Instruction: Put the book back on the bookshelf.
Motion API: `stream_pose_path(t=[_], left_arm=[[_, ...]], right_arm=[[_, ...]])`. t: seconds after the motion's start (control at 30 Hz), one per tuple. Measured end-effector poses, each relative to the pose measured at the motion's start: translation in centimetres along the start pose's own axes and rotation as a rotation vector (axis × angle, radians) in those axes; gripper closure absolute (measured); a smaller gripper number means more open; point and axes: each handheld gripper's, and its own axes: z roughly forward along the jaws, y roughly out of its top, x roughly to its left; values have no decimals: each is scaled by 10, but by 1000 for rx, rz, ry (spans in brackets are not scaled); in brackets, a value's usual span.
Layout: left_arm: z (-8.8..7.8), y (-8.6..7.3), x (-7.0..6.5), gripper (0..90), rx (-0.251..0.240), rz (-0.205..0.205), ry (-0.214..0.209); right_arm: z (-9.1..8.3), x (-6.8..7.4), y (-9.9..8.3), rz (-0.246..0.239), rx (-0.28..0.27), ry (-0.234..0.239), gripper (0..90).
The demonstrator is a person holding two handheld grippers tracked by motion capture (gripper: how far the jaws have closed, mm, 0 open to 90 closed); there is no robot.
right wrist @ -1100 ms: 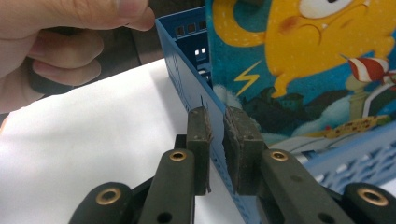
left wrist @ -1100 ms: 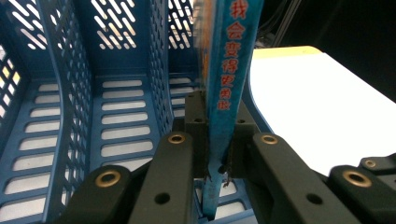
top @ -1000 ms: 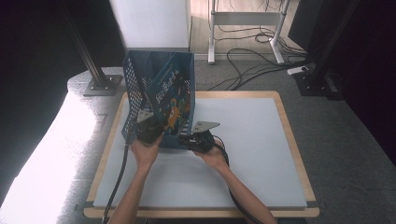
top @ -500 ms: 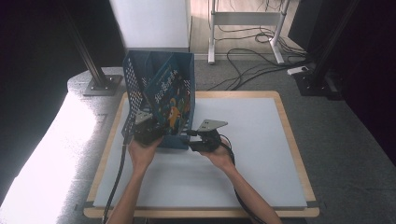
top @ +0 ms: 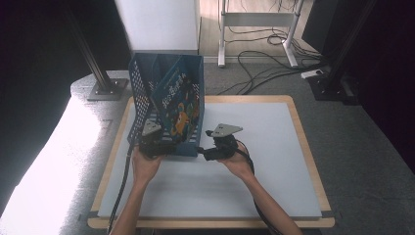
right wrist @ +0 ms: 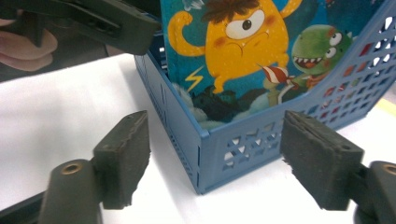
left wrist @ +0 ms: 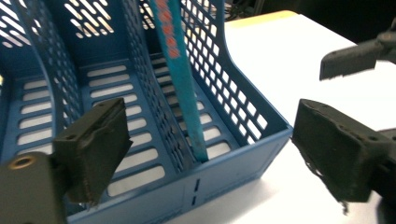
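High view: your left gripper and right gripper had jaws just opening, empty, at the rack's front edge; book inside, bench open rightward.

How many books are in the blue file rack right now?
1. A single picture book stands on edge in the rightmost slot of the blue file rack, leaning. The other slots look bare, though their far ends are partly hidden.
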Motion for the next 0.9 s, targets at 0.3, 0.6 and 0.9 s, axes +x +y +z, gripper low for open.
stream_pose_path(t=[0.3, 0.6, 0.9], left_arm=[[-5, -8, -6, 0, 24, 53, -10], [-13, -16, -9, 0, 16, 65, -55], [-19, -23, -16, 0, 19, 92, -78]], right_arm=[[-16, -5, -2, 12, 29, -18, 131], [-37, -13, -9, 24, 55, -50, 112], [-63, -24, -20, 42, 58, -88, 28]])
